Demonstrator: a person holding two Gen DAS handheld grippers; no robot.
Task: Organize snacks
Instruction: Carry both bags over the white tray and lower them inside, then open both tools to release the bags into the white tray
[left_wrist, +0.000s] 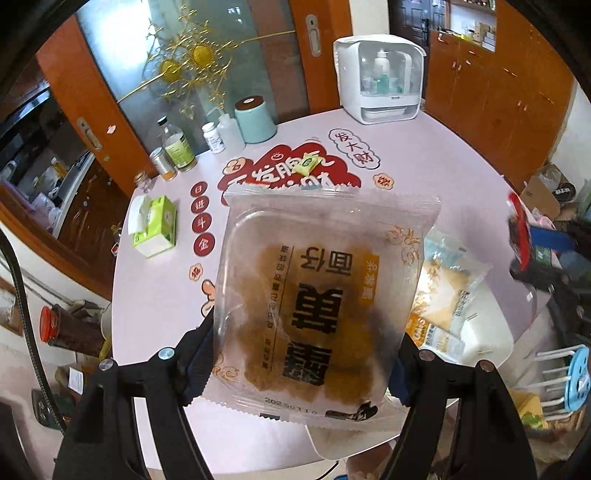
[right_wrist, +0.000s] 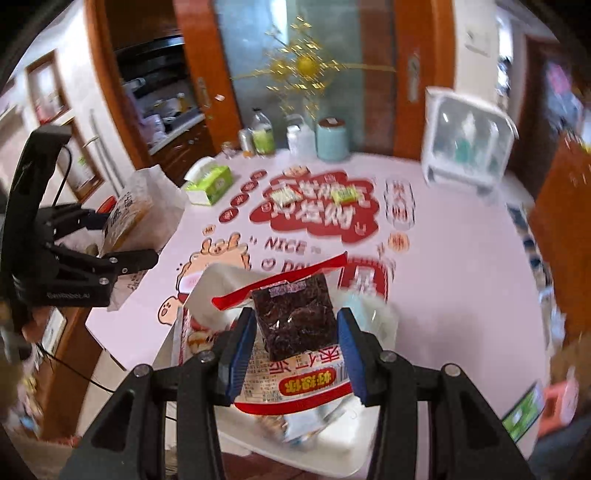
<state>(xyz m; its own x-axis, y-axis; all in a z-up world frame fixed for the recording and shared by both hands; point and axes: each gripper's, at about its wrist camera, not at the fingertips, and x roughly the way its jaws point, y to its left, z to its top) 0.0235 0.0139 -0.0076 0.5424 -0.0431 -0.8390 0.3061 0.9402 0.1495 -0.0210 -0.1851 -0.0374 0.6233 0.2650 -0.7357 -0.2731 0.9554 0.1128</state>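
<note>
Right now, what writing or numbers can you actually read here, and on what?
"NICE": pink printed table cover.
"20250110", faintly stamped date: clear brown-cake snack packet in the left gripper; its large characters appear upside down.
Red-edged dark snack packet in the right gripper: label too blurred.
Green tissue box, bottle labels: too small.

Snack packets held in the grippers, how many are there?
2. The left gripper clamps a clear pastry packet. The right gripper clamps a red-edged packet of dark snack. More packets lie in the white bin below, some maybe hidden.
</note>
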